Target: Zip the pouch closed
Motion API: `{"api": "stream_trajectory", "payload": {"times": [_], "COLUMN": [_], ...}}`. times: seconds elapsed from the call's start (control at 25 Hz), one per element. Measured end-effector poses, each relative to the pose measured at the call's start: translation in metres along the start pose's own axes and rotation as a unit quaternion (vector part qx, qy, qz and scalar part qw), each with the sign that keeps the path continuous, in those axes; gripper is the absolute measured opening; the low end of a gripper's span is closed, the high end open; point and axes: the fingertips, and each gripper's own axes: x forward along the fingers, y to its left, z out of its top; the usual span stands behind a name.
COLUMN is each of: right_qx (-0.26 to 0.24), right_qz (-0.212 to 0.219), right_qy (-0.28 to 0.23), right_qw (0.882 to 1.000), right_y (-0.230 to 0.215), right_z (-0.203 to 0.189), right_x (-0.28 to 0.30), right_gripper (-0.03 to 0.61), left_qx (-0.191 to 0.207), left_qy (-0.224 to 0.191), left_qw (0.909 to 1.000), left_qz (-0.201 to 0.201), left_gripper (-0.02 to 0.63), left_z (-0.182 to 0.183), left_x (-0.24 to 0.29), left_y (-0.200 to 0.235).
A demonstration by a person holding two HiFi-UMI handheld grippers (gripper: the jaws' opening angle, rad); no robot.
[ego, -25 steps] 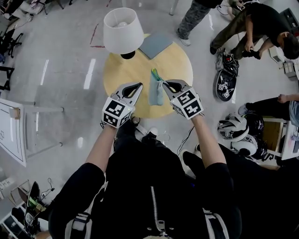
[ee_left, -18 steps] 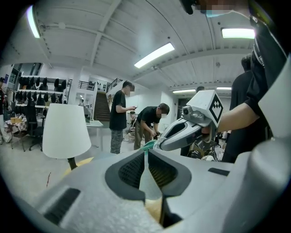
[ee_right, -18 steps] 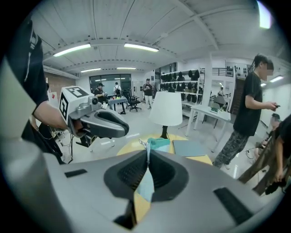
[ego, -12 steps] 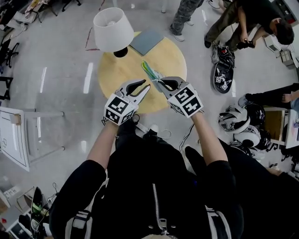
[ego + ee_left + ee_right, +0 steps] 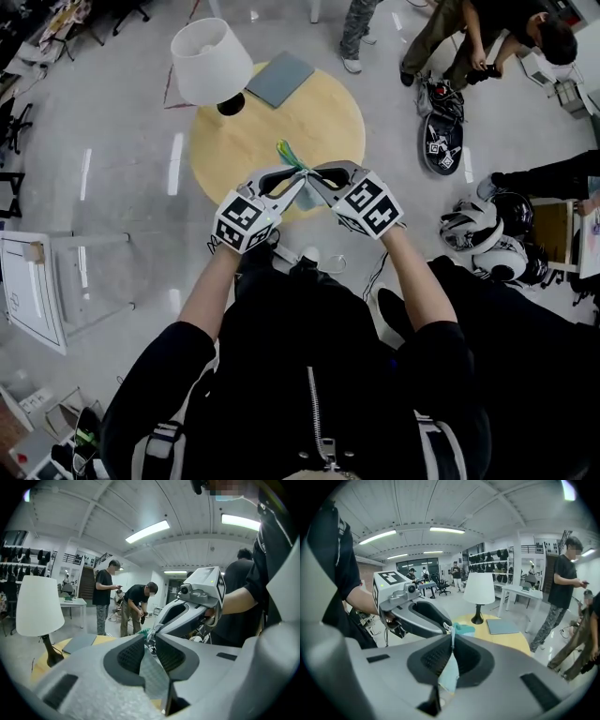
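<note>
The white, cone-shaded lamp point(image 5: 208, 61) stands at the far left edge of the round, pale wooden surface point(image 5: 244, 141). A flat grey pad point(image 5: 279, 78) lies at the far edge. A second ago our left tool point(image 5: 297, 182) was shut and clear of the pouch. It has since swung in to meet the right one over the near edge. Its ribbed jaws stand apart and are closing, with what looks like the pouch's thin fabric between them. The pouch point(image 5: 286, 152) is soft, flat and teal with a green end, and it hangs in the air there. Our right tool point(image 5: 315, 179) is clamped on its upper edge. We judge the second grip nearly made, so zipping can begin.
</note>
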Motion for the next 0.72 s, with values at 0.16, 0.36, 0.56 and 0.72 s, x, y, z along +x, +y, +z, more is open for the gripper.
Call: {"api": "stream_trajectory", "payload": {"times": [0.16, 0.36, 0.56, 0.72], "right_qx": [0.008, 0.014, 0.008, 0.015], "right_qz": [0.002, 0.004, -0.001, -0.003], "right_qy": [0.001, 0.003, 0.0, -0.006], "right_qw": [1.0, 1.0, 1.0, 1.0], "right_y": [0.003, 0.004, 0.004, 0.007], "right_z": [-0.008, -0.011, -0.011, -0.012], "right_x": [-0.003, -0.006, -0.007, -0.006], "right_gripper": [0.015, 0.015, 0.015, 0.014], "left_qx": [0.006, 0.017, 0.022, 0.024], "left_qy": [0.0, 0.002, 0.008, 0.019], "left_qw": [1.0, 0.9998, 0.9997, 0.9995], "left_qz": [-0.006, -0.008, -0.002, 0.001], "left_gripper": [0.02, 0.006, 0.005, 0.005], "left_z": [-0.004, -0.002, -0.002, -0.004], "left_x": [0.002, 0.003, 0.002, 0.001], "left_y": [-0.008, -0.015, -0.013, -0.009]}}
